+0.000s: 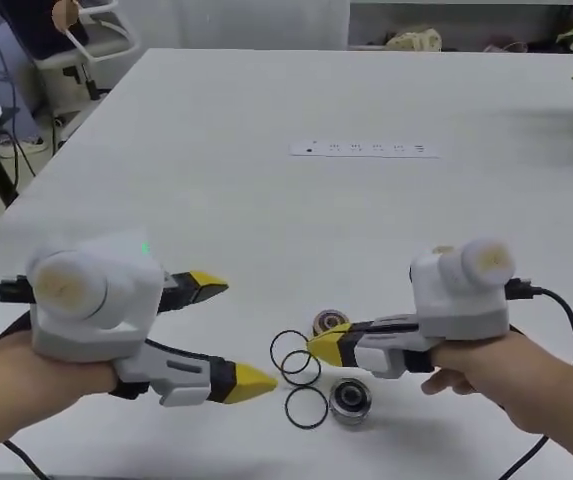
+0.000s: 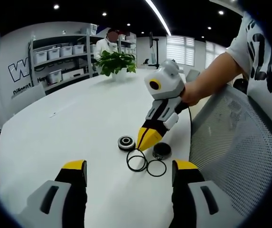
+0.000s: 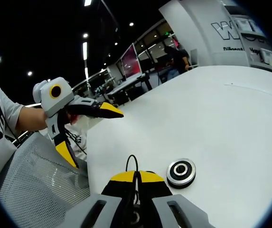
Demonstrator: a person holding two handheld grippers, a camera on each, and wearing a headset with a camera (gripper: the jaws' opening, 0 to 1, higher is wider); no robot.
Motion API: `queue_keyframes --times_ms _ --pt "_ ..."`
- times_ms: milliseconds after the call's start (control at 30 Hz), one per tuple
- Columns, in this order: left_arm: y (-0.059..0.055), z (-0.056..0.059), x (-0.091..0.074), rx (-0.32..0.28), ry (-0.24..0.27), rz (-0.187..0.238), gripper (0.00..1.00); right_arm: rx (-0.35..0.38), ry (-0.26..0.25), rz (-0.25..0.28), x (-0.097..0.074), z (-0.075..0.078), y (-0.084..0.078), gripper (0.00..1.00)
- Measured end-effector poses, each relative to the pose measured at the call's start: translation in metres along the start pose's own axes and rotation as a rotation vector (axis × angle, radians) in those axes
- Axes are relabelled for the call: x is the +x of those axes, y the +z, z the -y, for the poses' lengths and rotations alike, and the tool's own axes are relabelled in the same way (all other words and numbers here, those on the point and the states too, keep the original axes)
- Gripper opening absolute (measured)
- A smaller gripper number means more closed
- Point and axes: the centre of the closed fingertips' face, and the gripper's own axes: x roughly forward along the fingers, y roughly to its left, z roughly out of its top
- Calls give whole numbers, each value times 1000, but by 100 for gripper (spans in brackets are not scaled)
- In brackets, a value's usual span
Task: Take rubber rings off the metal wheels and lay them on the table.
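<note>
The left gripper (image 1: 228, 332) is held above the bench (image 1: 266, 200) with its fingers spread wide and nothing between them. The fingers of the right gripper (image 1: 324, 346) are pressed together on a thin rubber ring (image 3: 128, 164) at the bench surface. Two more rings (image 1: 286, 407) are laid flat near the metal wheels (image 1: 350, 398).

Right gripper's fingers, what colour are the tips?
The fingers end in yellow tips over black, clearest in the left gripper view.
</note>
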Motion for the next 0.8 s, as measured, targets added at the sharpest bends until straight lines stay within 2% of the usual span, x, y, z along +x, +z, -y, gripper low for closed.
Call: queue_keyframes --times_ms 500,800 --pt "-8 5 -3 -10 -8 -22 73 11 -7 -48 2 5 -13 0" --pt "-9 4 -2 -6 -11 -29 73 -16 -42 -69 0 13 -18 0"
